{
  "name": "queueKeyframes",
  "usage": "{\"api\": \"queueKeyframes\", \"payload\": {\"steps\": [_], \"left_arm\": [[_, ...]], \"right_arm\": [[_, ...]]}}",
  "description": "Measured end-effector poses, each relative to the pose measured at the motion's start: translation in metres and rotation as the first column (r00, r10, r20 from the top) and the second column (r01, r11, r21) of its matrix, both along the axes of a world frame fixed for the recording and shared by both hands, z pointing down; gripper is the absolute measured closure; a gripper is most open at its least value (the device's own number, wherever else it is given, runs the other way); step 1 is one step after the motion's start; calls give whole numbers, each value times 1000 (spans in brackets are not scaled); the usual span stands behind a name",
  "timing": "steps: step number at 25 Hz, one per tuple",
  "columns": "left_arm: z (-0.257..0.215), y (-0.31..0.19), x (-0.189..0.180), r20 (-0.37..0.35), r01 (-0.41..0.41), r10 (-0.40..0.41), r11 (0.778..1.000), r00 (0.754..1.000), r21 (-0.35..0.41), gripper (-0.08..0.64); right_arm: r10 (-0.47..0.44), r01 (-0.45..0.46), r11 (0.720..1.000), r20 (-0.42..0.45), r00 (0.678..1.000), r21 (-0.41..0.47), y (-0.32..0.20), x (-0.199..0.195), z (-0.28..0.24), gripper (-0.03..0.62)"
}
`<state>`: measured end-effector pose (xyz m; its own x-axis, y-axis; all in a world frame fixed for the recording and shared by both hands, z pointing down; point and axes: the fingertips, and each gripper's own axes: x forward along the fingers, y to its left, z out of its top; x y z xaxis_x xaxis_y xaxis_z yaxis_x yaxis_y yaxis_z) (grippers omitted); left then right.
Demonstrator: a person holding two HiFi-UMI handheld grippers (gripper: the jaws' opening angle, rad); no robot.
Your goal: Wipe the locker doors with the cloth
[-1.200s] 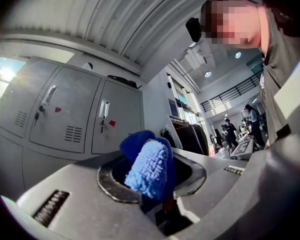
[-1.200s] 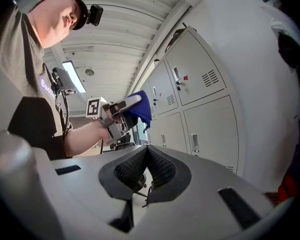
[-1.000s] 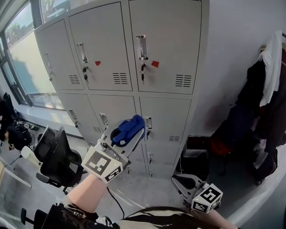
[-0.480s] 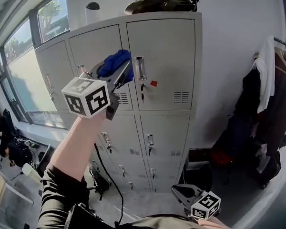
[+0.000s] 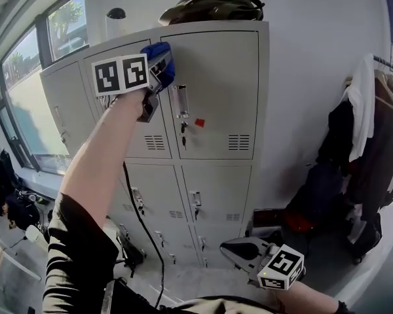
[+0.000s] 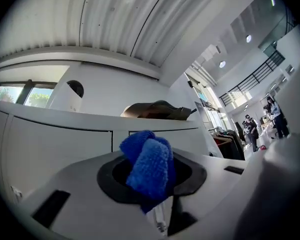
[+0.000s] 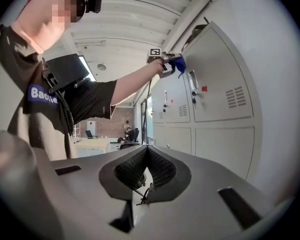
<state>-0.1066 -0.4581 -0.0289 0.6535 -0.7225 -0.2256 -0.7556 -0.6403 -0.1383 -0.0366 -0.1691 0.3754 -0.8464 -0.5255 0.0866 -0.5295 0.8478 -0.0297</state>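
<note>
While your left gripper (image 5: 162, 63) is raised at 11 o'clock in the head view, its jaws pinch the blue cloth (image 5: 158, 50). The cloth sits at the top edge of the locker doors (image 5: 216, 90), by the seam between the middle and right upper doors. In the left gripper view the bunched cloth runs lengthwise from 6 toward 12 o'clock, its free end pointing up. Whether it touches the metal cannot be told. Your right gripper (image 5: 230, 247) hangs low at 5 o'clock, jaws pressed together with nothing between them.
</note>
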Motion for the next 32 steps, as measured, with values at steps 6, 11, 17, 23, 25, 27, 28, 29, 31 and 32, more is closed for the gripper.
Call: {"api": "queueKeyframes", "payload": {"steps": [6, 11, 17, 23, 25, 27, 28, 29, 31, 32], "left_arm": [[-23, -13, 3, 15, 87, -87, 996, 996, 4, 436], [-29, -22, 7, 32, 121, -121, 992, 992, -27, 436], [-29, -24, 12, -9, 147, -148, 989, 989, -25, 436], [-18, -16, 46, -3, 110, -110, 994, 994, -25, 436], [-16, -11, 70, 8, 76, -76, 997, 997, -18, 436], [-16, -4, 97, 14, 39, -39, 999, 999, -8, 436], [-17, -1, 112, 18, 18, -18, 1000, 1000, -4, 436], [-17, 3, 126, 23, -4, 4, 1000, 1000, 0, 436], [-18, 10, 154, 32, -44, 44, 999, 999, 10, 436], [-18, 14, 166, 35, -62, 62, 998, 997, 16, 436]], "right_arm": [[-110, 117, 988, -73, 991, 101, -6, -9, -52, 588], [-184, 195, 973, -93, 978, 124, -3, -16, -77, 588], [-181, 200, 957, -104, 978, 211, -5, -7, -117, 588], [-171, 177, 964, -47, 984, 196, -2, -1, -115, 588], [-161, 166, 968, -45, 986, 189, -2, 3, -111, 588], [-146, 151, 971, -43, 988, 187, -2, 8, -110, 588], [-138, 143, 972, -40, 990, 187, -2, 10, -110, 588], [-130, 135, 973, -37, 991, 186, -1, 13, -109, 588], [-116, 120, 976, -30, 993, 182, -1, 18, -107, 588], [-110, 113, 977, -25, 994, 180, 0, 20, -106, 588]]}}
